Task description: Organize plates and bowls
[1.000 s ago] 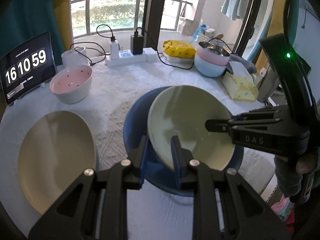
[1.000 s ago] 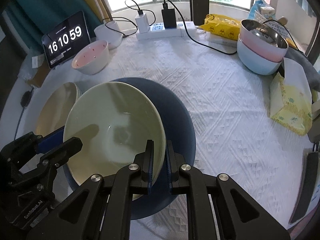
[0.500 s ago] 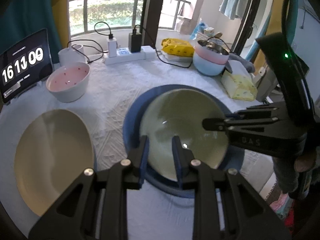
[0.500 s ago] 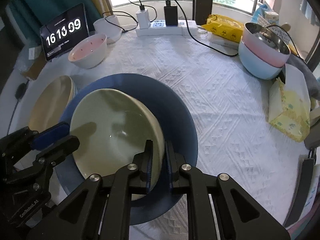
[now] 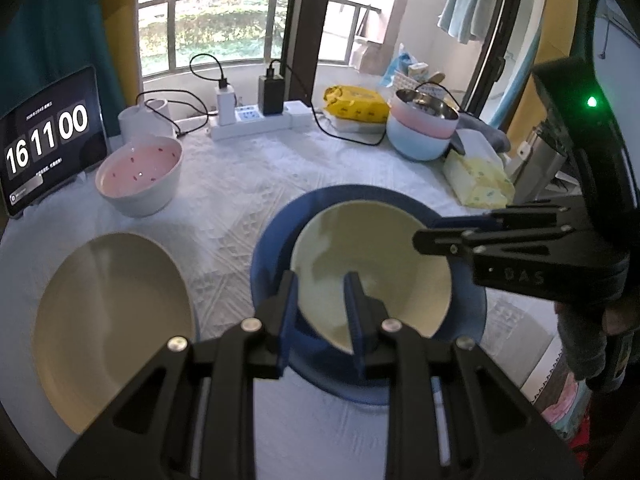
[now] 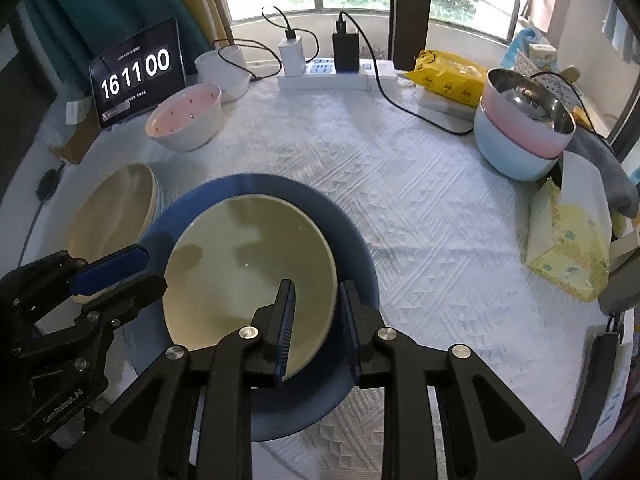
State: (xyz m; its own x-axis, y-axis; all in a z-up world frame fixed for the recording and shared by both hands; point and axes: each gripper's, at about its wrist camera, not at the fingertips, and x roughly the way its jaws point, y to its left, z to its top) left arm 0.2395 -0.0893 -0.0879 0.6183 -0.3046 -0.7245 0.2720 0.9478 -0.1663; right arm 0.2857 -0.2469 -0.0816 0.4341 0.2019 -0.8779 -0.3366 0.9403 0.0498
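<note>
The white-clothed table (image 6: 400,208) fills the frame; at lower centre the blue plate (image 6: 356,248) carries the cream plate (image 6: 240,256). The right gripper (image 6: 316,292) is opening, its pads clear of the cream rim between them; the left gripper (image 5: 320,284) straddles the opposite rim, grip unclear.

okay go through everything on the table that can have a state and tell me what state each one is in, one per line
Green plate: lying flat on the blue plate.
Blue plate: flat on the table, under the green plate.
Cream plate: flat, empty, apart.
Pink bowl: upright, empty.
Stacked bowls: nested, upright.
Clock: on.
Right gripper: jaws opening, astride the green plate's rim.
Left gripper: open, astride the rim.
</note>
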